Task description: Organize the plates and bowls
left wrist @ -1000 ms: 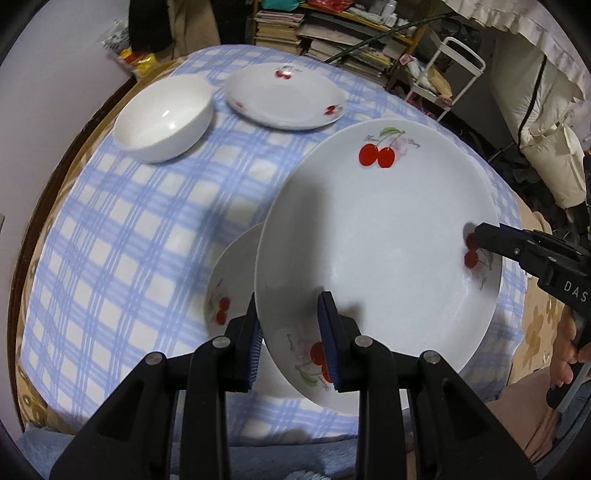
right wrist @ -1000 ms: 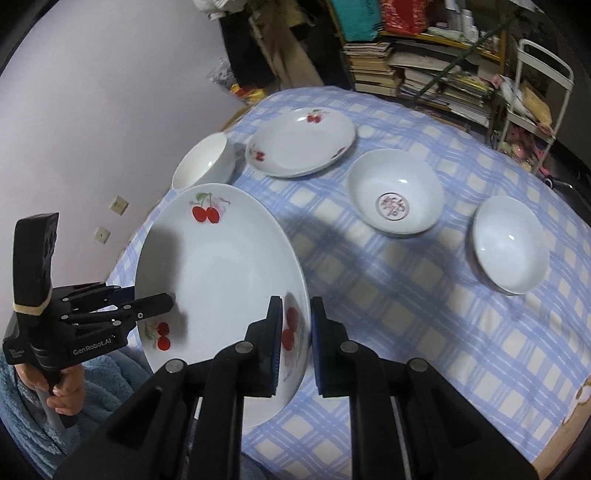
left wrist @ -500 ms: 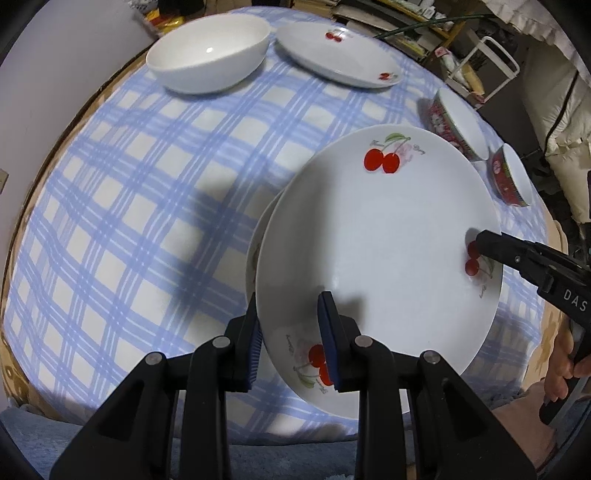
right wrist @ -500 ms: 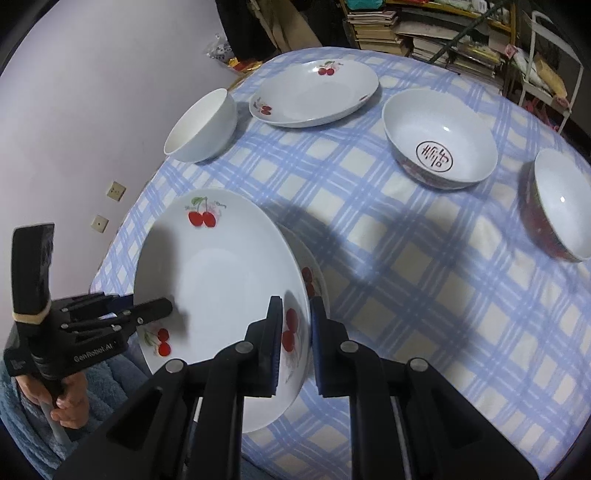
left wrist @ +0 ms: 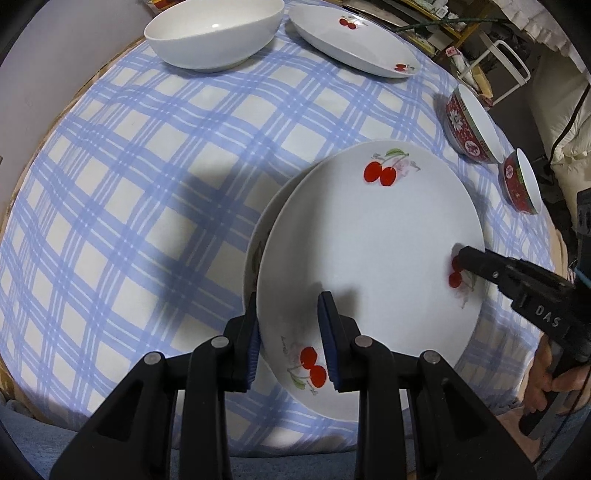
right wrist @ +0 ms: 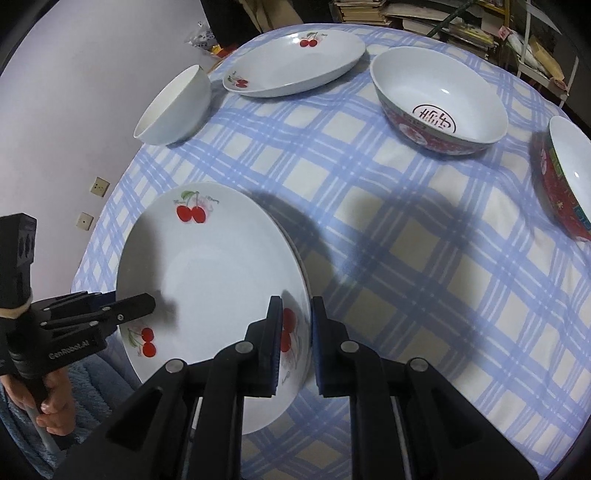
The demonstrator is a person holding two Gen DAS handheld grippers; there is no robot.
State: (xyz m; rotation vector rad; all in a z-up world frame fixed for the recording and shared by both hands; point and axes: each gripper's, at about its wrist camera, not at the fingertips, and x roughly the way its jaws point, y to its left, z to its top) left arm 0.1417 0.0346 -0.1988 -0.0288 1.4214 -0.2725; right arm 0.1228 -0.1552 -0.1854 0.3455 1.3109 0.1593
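A white plate with red cherries (left wrist: 369, 258) (right wrist: 214, 277) is carried by two opposite rims. My left gripper (left wrist: 290, 332) (right wrist: 146, 305) is shut on its near rim. On the other rim my right gripper (right wrist: 295, 332) (left wrist: 461, 258) is shut, over a cherry print. The plate hangs low and slightly tilted over a second cherry plate (left wrist: 258, 236) that lies on the blue checked tablecloth (left wrist: 129, 184). Only a thin left crescent of that lower plate shows. I cannot tell whether the two plates touch.
Further back stand a plain white bowl (left wrist: 214, 33) (right wrist: 173, 107) and a third cherry plate (left wrist: 354, 40) (right wrist: 295, 62). Two red-patterned bowls (right wrist: 439, 99) (right wrist: 565, 177) sit at the right. Shelves of books and a white cart rise behind the table. A wall runs along its left side.
Both grippers have come down with the cherry plate. It now covers nearly all of the lower plate, which showed more at the left before. Both grips are unchanged.
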